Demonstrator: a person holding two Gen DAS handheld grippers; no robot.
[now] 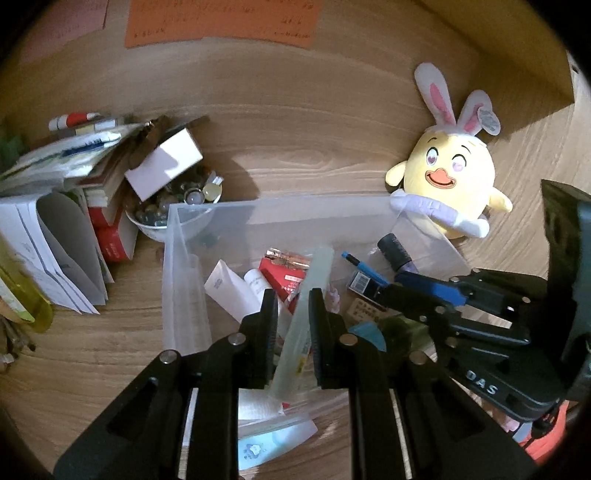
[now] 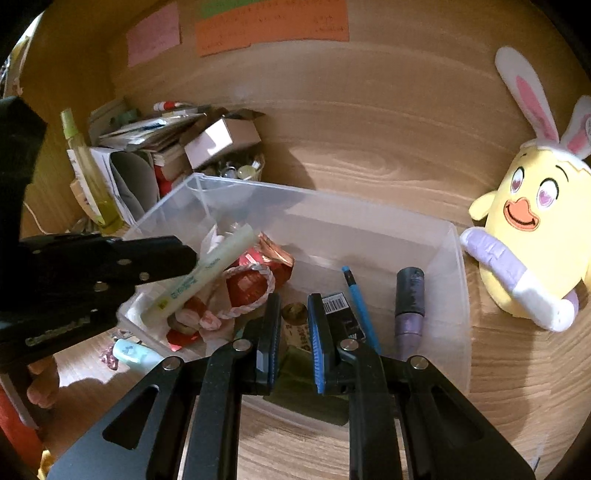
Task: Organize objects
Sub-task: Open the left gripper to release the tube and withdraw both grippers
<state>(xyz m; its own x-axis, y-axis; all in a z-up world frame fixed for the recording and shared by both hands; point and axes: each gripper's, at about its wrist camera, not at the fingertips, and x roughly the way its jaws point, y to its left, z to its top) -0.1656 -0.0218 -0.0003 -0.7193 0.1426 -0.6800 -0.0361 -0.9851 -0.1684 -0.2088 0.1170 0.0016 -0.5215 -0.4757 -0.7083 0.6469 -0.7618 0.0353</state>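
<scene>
A clear plastic bin (image 1: 288,206) (image 2: 458,295) sits on the wooden desk and holds several small items: a red packet (image 1: 284,275) (image 2: 247,286), a white tube (image 1: 231,291), a blue pen (image 2: 362,306) and a purple-grey tube (image 2: 408,299). My left gripper (image 1: 293,295) (image 2: 184,254) is shut on a pale green tube (image 1: 306,317) (image 2: 207,273), held above the bin's left part. My right gripper (image 2: 293,299) (image 1: 391,291) is open over the bin's near side, with nothing between its fingers.
A yellow chick plush with bunny ears (image 1: 450,173) (image 2: 532,221) leans right of the bin. A pile of books and papers (image 1: 66,192) (image 2: 140,155), a small white box (image 1: 166,162) and a bowl of trinkets (image 1: 177,206) stand to the left. Coloured notes (image 2: 269,26) hang on the back wall.
</scene>
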